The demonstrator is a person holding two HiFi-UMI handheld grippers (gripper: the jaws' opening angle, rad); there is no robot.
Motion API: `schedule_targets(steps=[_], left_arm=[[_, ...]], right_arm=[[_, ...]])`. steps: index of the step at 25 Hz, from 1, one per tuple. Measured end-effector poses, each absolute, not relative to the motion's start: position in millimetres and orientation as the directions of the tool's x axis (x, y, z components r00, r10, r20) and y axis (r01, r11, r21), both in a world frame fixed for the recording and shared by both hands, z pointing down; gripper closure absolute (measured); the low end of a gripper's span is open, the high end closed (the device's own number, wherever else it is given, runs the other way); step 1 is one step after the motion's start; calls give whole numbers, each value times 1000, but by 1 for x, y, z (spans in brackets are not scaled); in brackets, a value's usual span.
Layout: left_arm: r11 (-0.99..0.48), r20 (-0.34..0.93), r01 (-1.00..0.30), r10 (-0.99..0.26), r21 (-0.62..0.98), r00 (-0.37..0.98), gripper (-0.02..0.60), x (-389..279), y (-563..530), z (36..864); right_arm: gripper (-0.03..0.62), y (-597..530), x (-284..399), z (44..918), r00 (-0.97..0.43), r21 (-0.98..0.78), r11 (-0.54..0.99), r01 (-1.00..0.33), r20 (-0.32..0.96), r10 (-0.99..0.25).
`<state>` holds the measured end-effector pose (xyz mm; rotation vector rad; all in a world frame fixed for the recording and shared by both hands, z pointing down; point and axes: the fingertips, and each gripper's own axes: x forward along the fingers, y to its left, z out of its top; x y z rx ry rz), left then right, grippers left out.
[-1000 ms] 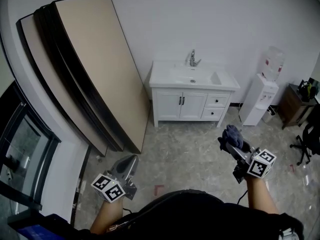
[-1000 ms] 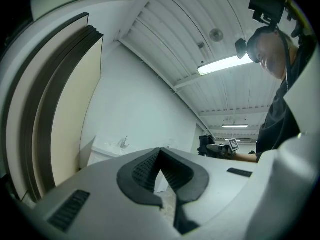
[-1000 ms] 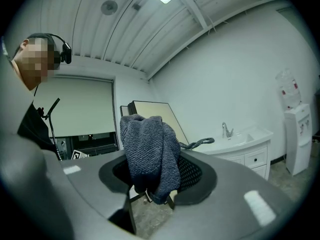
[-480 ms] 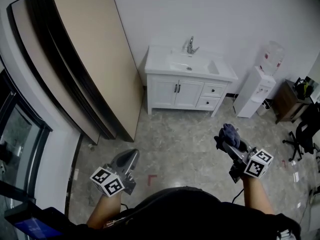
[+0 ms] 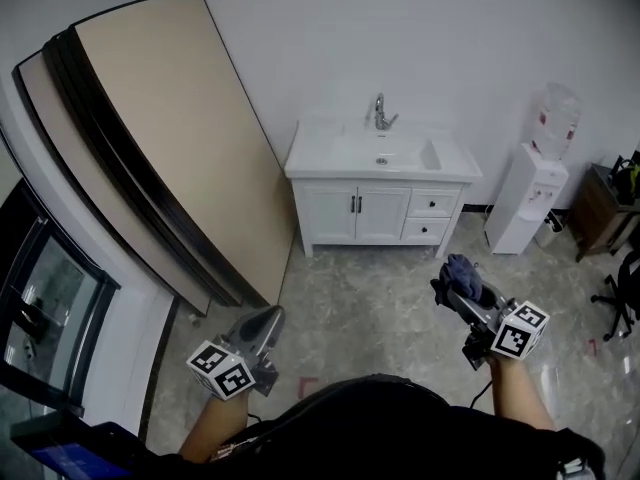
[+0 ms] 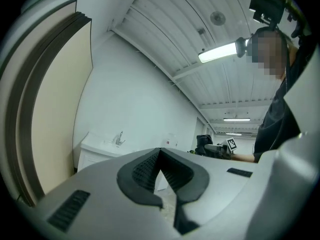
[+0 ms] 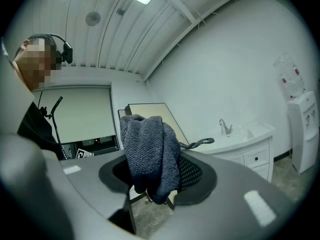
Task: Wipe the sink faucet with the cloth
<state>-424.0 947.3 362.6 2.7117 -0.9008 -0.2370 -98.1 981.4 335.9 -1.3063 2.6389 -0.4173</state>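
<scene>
On my feed the biggest thing is the stack of tan boards (image 5: 150,138), leaning against the white wall on the left. To their right a white vanity cabinet (image 5: 375,213) stands against the same wall on the grey stone-pattern floor (image 5: 370,298). Its white counter (image 5: 312,158) carries the sink (image 5: 345,150). A white water dispenser (image 5: 528,200) stands just right of the cabinet.

Both tools are down near my body, well apart from the vanity. The left gripper (image 5: 262,325) sits low on the left over the floor. Its own camera shows the dark fingers (image 6: 140,171) brought together at the tips, with nothing between them.

The right gripper (image 5: 458,290) is on the right, aimed roughly toward the vanity. Its fingers (image 7: 196,175) are clamped on the cloth (image 5: 462,270), a dark blue-grey knit bunched up and standing above the tips. One thin strand trails off toward the right.

The chrome faucet (image 5: 381,114) stands upright at the back edge of the sink, against the wall, with nothing touching it. The cloth is well short of it.
</scene>
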Motion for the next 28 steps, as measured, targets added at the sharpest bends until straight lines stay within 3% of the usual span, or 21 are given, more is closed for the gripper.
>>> schedule_targets(steps=[7,12,20,28], left_arm=[[-752,-78,-577,-627,319,775,591,-315,924,343],[-731,-26,-605,-644,316,765,591,-283,897,344],[-763,-34,-548,-593,343,804,591,-271,831,360],[-835,-85,-457,-502,306,861,591,-323,716,341]], right_arm=[[424,949,5,329,-637,-245,621,-745,-16,-770],[424,921,39,342,-637,-260,615,-745,2,-771],[424,875,45,358,-593,-262,562,-784,49,-804],[424,780,-16,328,-516,-217,496,-841,44,-856]])
